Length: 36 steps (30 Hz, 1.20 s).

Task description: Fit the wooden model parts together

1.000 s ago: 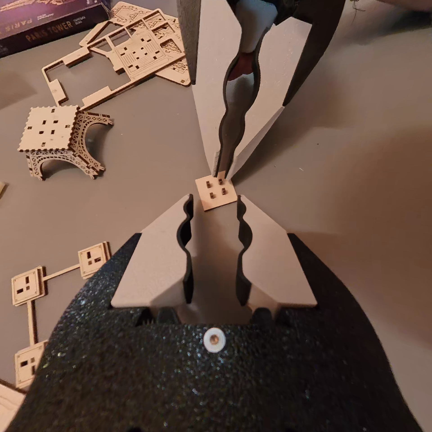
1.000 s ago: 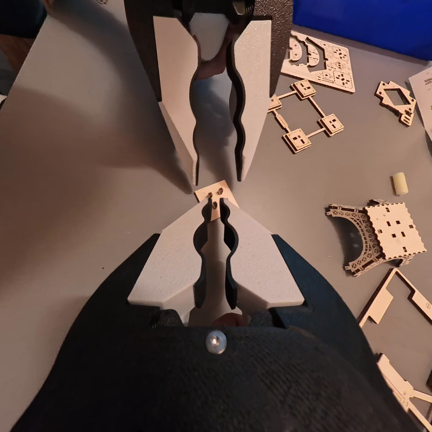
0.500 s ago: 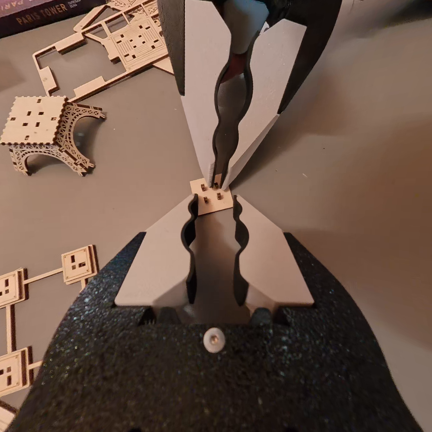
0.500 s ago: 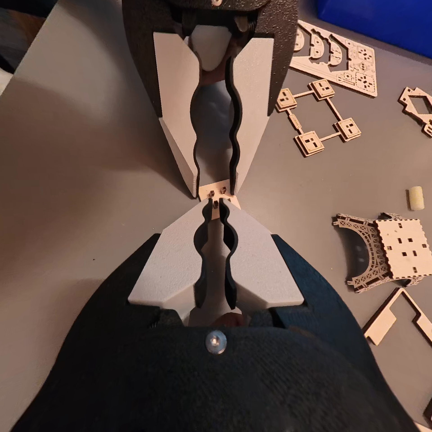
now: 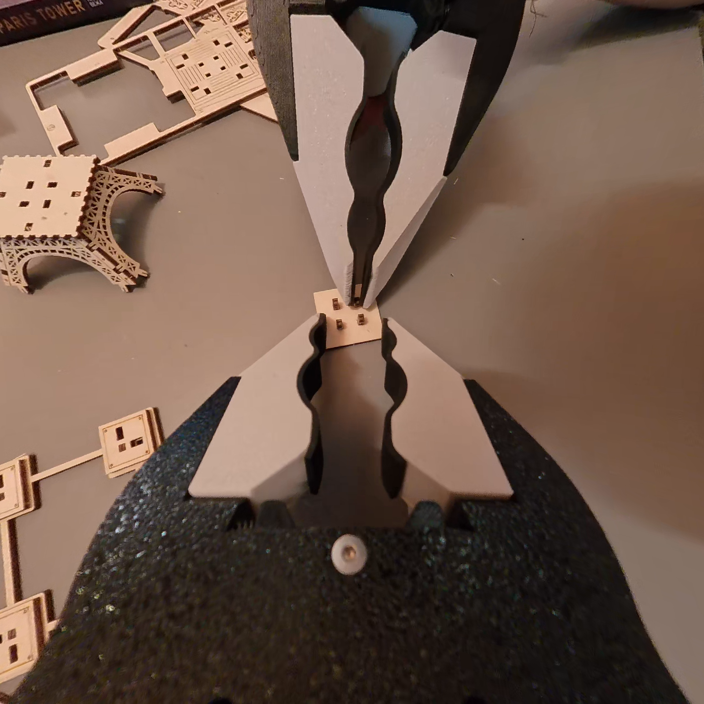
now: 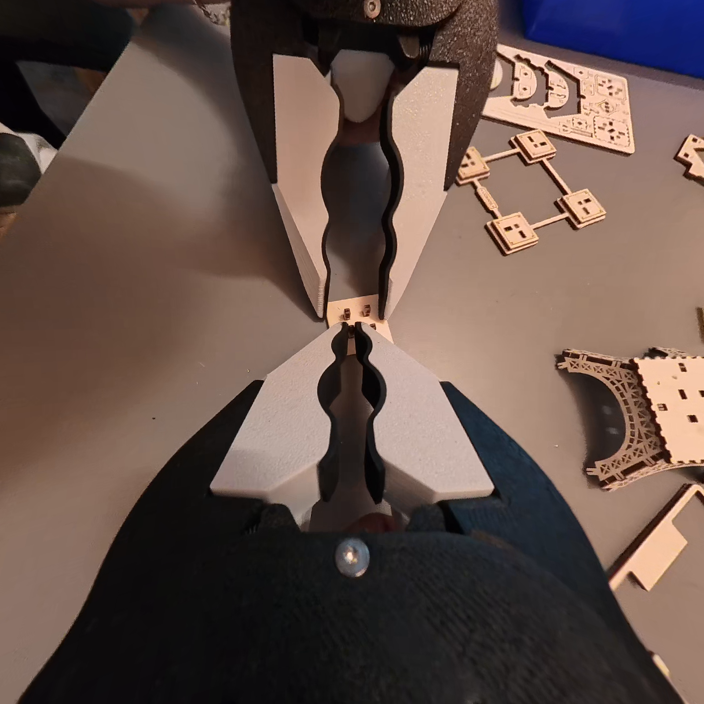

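Observation:
A small square wooden plate (image 5: 352, 335) with several small pegs lies on the grey table (image 5: 533, 304). My left gripper (image 5: 354, 322) is open, and its fingertips flank the plate's two sides. My right gripper (image 6: 352, 325) reaches in from the opposite side and is shut on one peg at the plate's edge. It also shows in the left wrist view (image 5: 358, 301), pinched on that peg. In the right wrist view the left gripper (image 6: 352, 312) straddles the plate (image 6: 356, 319). The wooden tower base (image 5: 57, 213) with lattice arches stands apart; it also shows in the right wrist view (image 6: 655, 419).
Punched-out wooden sheets (image 5: 183, 64) and a frame of linked squares (image 5: 125, 445) lie left of my left gripper. A dark box (image 5: 38, 23) sits at the far corner. The right wrist view shows another sheet (image 6: 564, 103), linked squares (image 6: 533, 190), a blue bin (image 6: 628, 30) and the table's edge (image 6: 76, 125). Both grippers' tips are close together, under 4 cm apart.
My left gripper has moved forward and narrowed its jaws, so its fingertips now flank the plate. My right gripper has stayed pinched on the peg.

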### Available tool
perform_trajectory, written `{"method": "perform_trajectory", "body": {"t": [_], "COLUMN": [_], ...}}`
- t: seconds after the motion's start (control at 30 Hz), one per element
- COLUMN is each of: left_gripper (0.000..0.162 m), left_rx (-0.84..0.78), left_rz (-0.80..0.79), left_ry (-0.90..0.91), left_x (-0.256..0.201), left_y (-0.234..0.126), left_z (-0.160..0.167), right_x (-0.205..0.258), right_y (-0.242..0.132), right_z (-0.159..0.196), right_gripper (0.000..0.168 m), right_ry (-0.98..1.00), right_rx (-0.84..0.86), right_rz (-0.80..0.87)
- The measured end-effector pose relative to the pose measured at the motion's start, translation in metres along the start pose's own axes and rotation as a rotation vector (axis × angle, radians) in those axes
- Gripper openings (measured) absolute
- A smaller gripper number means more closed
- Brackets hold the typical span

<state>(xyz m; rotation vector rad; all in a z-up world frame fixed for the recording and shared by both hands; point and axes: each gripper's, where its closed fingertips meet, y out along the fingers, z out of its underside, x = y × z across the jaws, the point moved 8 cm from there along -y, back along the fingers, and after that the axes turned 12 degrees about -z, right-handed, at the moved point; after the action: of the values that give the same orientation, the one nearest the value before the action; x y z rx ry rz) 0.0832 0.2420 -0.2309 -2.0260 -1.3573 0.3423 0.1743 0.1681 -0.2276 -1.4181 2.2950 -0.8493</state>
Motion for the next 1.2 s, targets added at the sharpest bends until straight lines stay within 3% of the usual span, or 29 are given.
{"method": "perform_trajectory", "body": {"t": [0.9, 1.0, 1.13, 1.2], "left_gripper": [0.022, 0.023, 0.033, 0.038], "left_rx": [-0.010, -0.011, -0.006, -0.009], "left_rz": [0.015, 0.043, -0.032, -0.072], "left_ry": [0.019, 0.008, 0.032, 0.046], "left_x": [-0.0018, -0.0017, -0.0018, -0.0020], "left_y": [-0.0002, -0.0011, -0.0013, -0.0015], "left_z": [-0.0007, -0.0009, -0.0002, -0.0002], "right_x": [-0.0034, -0.0035, -0.0033, -0.0034], "right_y": [-0.0015, -0.0020, -0.0039, -0.0060], "right_z": [0.0015, 0.0016, 0.0011, 0.0005], "right_gripper": [0.001, 0.001, 0.014, 0.012], "right_ry": [0.047, 0.048, 0.040, 0.040], "right_rx": [-0.009, -0.009, -0.021, -0.039], "right_rz": [-0.043, -0.042, -0.024, -0.024]}}
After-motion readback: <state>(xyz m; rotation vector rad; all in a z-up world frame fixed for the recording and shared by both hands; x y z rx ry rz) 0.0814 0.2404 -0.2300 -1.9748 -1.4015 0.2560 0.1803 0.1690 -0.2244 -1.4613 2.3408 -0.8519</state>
